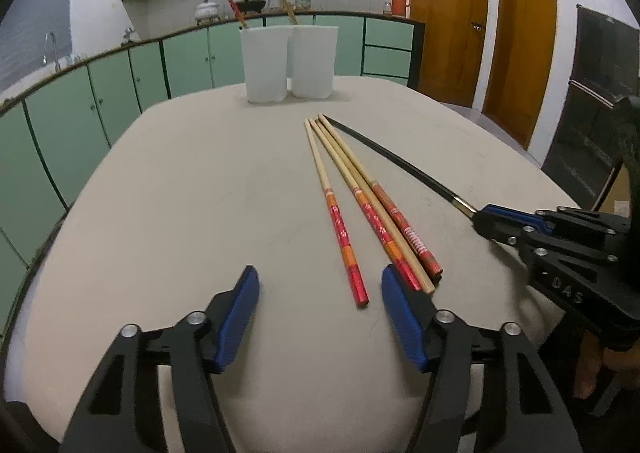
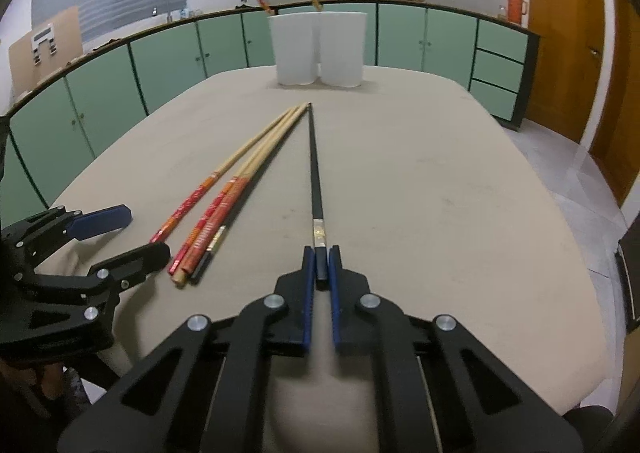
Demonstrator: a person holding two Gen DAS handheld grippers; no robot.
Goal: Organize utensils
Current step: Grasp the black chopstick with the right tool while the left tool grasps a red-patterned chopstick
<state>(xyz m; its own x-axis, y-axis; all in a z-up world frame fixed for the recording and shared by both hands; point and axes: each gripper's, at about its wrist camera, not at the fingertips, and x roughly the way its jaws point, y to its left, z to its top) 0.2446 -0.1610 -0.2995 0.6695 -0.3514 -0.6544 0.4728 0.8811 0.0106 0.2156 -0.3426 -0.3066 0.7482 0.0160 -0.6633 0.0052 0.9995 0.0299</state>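
Black and slender, a lacquered chopstick point(image 2: 312, 169) lies on the beige tabletop point(image 2: 440, 181), its near end clenched in the right claw point(image 2: 321, 265) at lower centre. The left claw point(image 1: 320, 289) hangs released, empty, beside the ends of the red-handled bamboo chopsticks point(image 1: 352, 209) at mid-frame. Gripped so near its end, the stick may pivot or slip when lifted. Two white plastic cups point(image 2: 318, 49) stand upper centre, each holding one chopstick; the long tip could knock a rim. Nothing blocks the way there.
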